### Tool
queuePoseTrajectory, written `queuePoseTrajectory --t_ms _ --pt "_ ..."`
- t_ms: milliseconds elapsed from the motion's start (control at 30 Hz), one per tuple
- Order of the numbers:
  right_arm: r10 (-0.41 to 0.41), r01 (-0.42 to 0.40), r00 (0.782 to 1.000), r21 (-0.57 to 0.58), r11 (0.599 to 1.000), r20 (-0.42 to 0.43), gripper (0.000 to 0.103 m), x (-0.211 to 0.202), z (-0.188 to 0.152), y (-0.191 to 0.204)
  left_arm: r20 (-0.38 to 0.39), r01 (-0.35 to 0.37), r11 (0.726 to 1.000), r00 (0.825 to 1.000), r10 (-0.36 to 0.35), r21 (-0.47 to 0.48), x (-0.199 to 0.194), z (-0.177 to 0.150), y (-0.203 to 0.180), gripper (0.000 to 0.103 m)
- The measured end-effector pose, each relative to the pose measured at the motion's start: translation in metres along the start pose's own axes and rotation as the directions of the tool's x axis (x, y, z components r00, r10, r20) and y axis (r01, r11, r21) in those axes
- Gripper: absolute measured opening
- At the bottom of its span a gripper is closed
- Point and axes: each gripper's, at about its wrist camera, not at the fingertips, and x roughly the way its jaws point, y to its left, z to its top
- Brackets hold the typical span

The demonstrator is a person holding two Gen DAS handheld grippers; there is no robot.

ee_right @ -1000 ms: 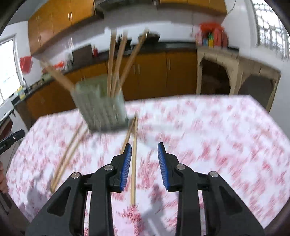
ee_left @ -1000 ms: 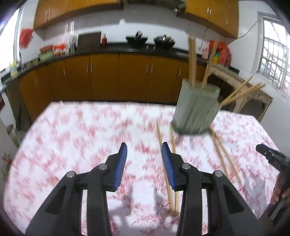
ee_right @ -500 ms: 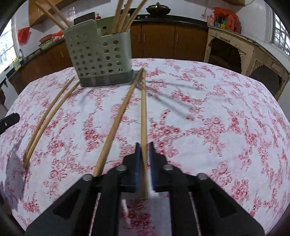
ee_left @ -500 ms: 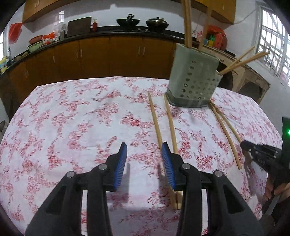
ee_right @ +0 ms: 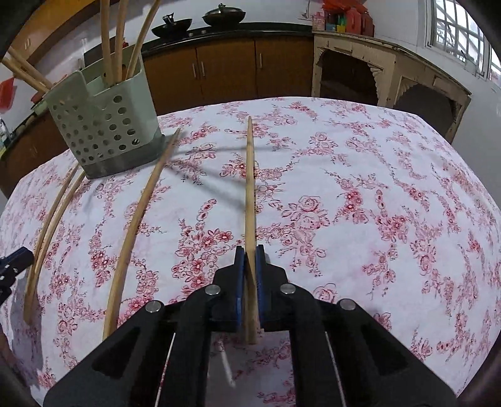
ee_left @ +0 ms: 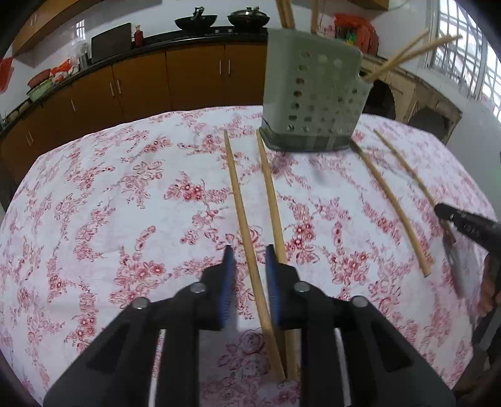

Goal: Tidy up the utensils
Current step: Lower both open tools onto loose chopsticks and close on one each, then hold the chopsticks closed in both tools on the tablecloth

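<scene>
Nearest in the right wrist view, the right gripper (ee_right: 249, 260) has its blue-padded jaws clamped on a long pale wooden chopstick (ee_right: 249, 194), which runs straight ahead from between the pads over the desk covered in a white cloth with red flowers (ee_right: 360, 194); its far tip seems a little raised above the cloth, though I cannot be sure. To its left a second bare wooden chopstick (ee_right: 137, 225) lies flat on the cloth, its far end just beside the base of the grey-green perforated plastic utensil holder (ee_right: 106, 125).

In the left wrist view, the left gripper (ee_left: 249, 269) is low over the cloth with its jaws closing around one of a pair of wooden chopsticks (ee_left: 247, 238) that lie side by side; the pads are still apart from the stick, and its neighbour (ee_left: 274, 206) passes under the right jaw. Both sticks reach toward the holder, and the right-hand one ends close by its base. Farther right, two more chopsticks (ee_left: 391, 203) lie on the cloth, and the right gripper's black tip shows at the frame's edge.

The holder stands upright toward the far side of the desk with several chopsticks (ee_right: 116, 40) already standing in it, leaning outward. Beyond the desk run brown wooden cabinets (ee_left: 141, 87) under a dark counter with two black woks (ee_left: 219, 20).
</scene>
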Motion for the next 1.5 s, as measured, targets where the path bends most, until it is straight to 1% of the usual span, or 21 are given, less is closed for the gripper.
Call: queuePoseTrajectory --t_ms 33,100,200,300,367,433,667,1233,1400,1500 --pt "0.004 -0.004 1.000 -0.007 1.000 0.000 0.008 0.000 0.000 0.001 -0.007 -0.007 1.000 1.000 0.007 0.005 0.002 -0.001 -0.001 0.011" --pt "0.006 -0.006 1.000 -0.024 1.000 0.000 0.008 0.002 0.003 0.005 -0.008 -0.033 0.999 0.999 0.033 -0.006 0.003 0.000 0.002 0.008" --pt "0.005 -0.005 1.000 -0.026 1.000 0.003 0.008 0.005 0.006 0.004 -0.013 -0.085 0.994 0.996 0.085 -0.071 0.003 0.004 0.022 0.008" --pt "0.009 -0.009 1.000 -0.017 1.000 0.004 0.008 0.007 0.008 0.001 -0.021 -0.116 0.984 0.993 0.114 -0.135 0.002 0.005 0.050 0.008" --pt "0.008 -0.008 1.000 -0.025 1.000 0.010 0.008 0.008 0.009 0.002 -0.017 -0.108 0.984 0.994 0.107 -0.141 0.000 0.002 0.057 0.008" --pt "0.010 -0.010 1.000 -0.027 1.000 0.011 0.008 0.008 0.009 0.003 -0.009 -0.102 0.986 0.995 0.102 -0.133 -0.001 0.000 0.059 0.009" --pt "0.021 -0.021 1.000 -0.017 1.000 0.010 0.008 0.008 0.009 0.001 -0.007 -0.083 0.986 0.997 0.083 -0.148 -0.002 -0.001 0.062 0.010" --pt "0.028 -0.028 1.000 -0.014 0.999 0.009 0.008 0.009 0.010 0.000 -0.007 -0.086 0.986 0.996 0.086 -0.144 -0.002 -0.001 0.062 0.011" --pt "0.033 -0.033 0.999 -0.020 0.999 0.008 0.008 0.007 0.007 -0.001 -0.013 -0.104 0.991 0.995 0.104 -0.085 -0.004 -0.005 0.051 0.015" --pt "0.037 -0.037 0.999 -0.018 0.999 0.008 0.008 0.005 0.005 -0.002 -0.014 -0.104 0.992 0.995 0.103 -0.074 -0.007 -0.010 0.049 0.016"
